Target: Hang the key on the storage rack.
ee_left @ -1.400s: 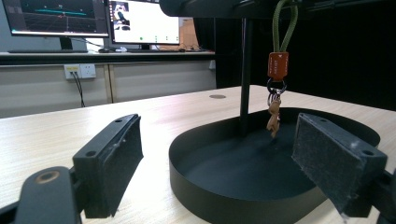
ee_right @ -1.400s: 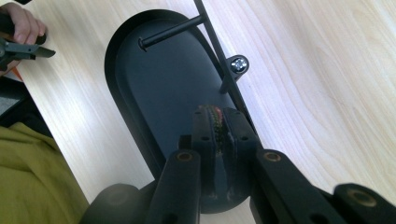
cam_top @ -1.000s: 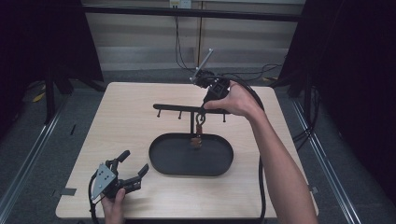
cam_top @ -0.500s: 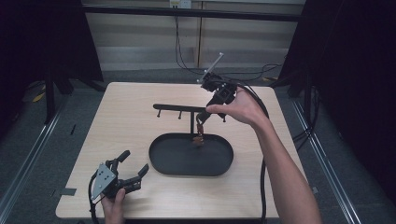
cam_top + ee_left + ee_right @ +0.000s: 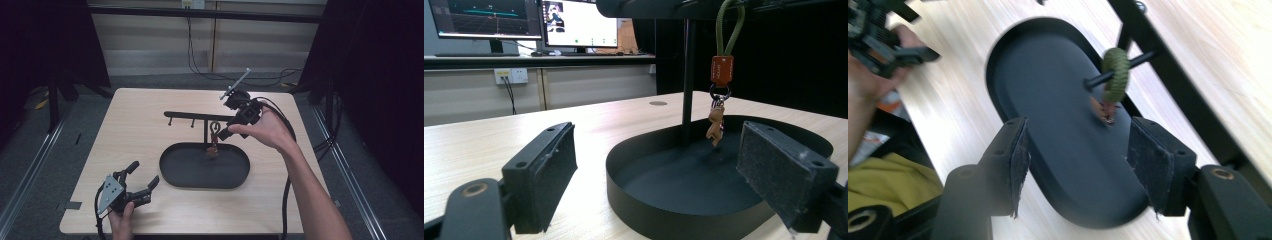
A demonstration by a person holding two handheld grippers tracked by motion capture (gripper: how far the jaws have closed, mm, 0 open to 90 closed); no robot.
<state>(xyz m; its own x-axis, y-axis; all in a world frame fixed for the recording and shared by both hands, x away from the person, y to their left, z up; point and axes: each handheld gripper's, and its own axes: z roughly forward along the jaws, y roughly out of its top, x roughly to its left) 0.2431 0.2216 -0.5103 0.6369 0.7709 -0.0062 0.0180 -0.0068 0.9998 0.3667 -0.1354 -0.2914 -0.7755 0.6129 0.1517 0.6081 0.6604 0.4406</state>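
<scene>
High view: right tongs (image 5: 224, 133) just opened, empty, beside hung keychain (image 5: 213, 142); left tongs (image 5: 141, 181) wide open, empty.

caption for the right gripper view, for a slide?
Open right claw above the black oval tray, green-looped keychain hanging on the rack's peg.

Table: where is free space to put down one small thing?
Bare wood lies between the oval tray and the table's left edge, also beyond the hook rack. It is crowded around the hanging keychain, near the right gripper.
</scene>
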